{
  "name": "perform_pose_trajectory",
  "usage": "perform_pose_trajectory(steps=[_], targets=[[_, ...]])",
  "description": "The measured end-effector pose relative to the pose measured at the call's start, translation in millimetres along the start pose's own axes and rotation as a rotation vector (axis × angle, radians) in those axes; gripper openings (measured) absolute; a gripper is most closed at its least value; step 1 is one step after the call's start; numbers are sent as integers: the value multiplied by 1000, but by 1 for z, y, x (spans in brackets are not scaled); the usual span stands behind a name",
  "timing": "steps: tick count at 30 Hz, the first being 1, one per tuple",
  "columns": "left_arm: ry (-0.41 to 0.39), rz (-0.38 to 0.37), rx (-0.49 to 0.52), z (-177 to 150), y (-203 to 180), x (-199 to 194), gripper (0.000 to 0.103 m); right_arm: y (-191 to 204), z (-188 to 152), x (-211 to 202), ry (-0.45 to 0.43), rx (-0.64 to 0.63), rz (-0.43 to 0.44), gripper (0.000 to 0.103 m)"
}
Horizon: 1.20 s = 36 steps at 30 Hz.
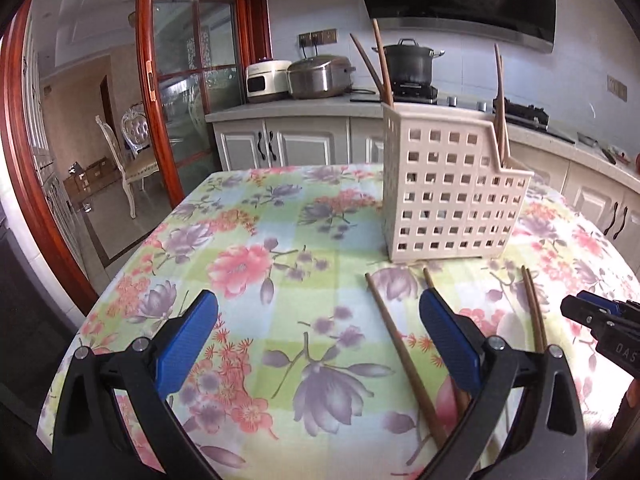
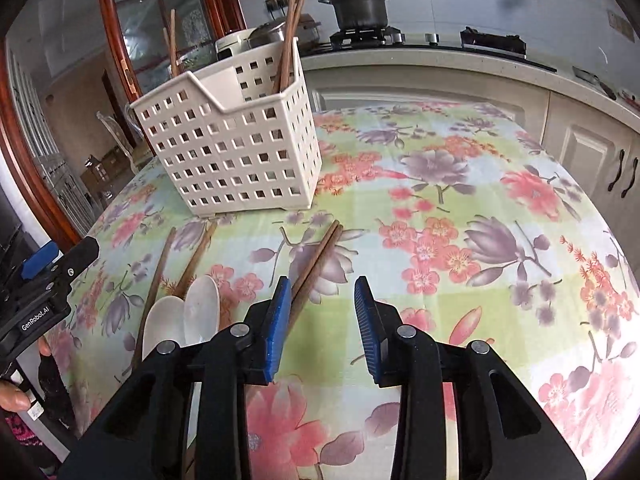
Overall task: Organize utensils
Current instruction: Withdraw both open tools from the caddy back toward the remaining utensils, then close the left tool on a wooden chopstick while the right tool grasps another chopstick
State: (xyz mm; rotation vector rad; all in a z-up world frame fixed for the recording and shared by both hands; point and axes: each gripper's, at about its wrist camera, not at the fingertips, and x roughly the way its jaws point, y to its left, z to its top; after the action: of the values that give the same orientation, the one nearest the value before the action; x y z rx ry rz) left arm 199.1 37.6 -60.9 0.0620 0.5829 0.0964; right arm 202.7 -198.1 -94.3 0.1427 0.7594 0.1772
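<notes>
A cream perforated utensil basket (image 1: pixel 448 196) stands on the floral tablecloth with several wooden chopsticks upright in it. My left gripper (image 1: pixel 318 320) is open wide just above the cloth. One loose chopstick (image 1: pixel 404 356) lies between its fingers, near the right finger (image 1: pixel 448 336), untouched. A chopstick pair (image 1: pixel 534 312) lies further right. My right gripper (image 2: pixel 323 304) is open with a narrower gap and nothing between the pads. The chopstick pair (image 2: pixel 316 264) runs under its left finger (image 2: pixel 280 320). Two white spoons (image 2: pixel 202 312) and two chopsticks (image 2: pixel 160 272) lie to its left, in front of the basket (image 2: pixel 228 144).
The table (image 2: pixel 500 208) is round and its edge drops off on the left and right. Kitchen counters with a pot (image 1: pixel 408 64), cookers and a stove stand behind it. A glass door with a red wooden frame (image 1: pixel 148 80) is on the left. Each gripper shows at the edge of the other's view.
</notes>
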Motion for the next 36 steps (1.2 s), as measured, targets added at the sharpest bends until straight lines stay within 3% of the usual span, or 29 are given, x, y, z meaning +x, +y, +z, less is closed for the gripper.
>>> perform_pose_trajectory(steps=[6,13,17,25,27,36], targets=[[81,-8,17,-5,-2,16,88,7,1,13,61,-2,-16,28],[102,-32,32,-11,-4,24,88,14,2,24,116,-8,-46,26],[102,-44,30,-11,-3,24,88,19,4,28,141,-7,-89,19],[134,-72,-3,-12,4,30,88,23,12,37,153,-39,-113,17],[150,-80,-8,-13,4,33,88,23,13,38,153,-52,-122,12],[248,-121,-3,-10,-12,55,83,9,8,29,149,-46,-66,6]])
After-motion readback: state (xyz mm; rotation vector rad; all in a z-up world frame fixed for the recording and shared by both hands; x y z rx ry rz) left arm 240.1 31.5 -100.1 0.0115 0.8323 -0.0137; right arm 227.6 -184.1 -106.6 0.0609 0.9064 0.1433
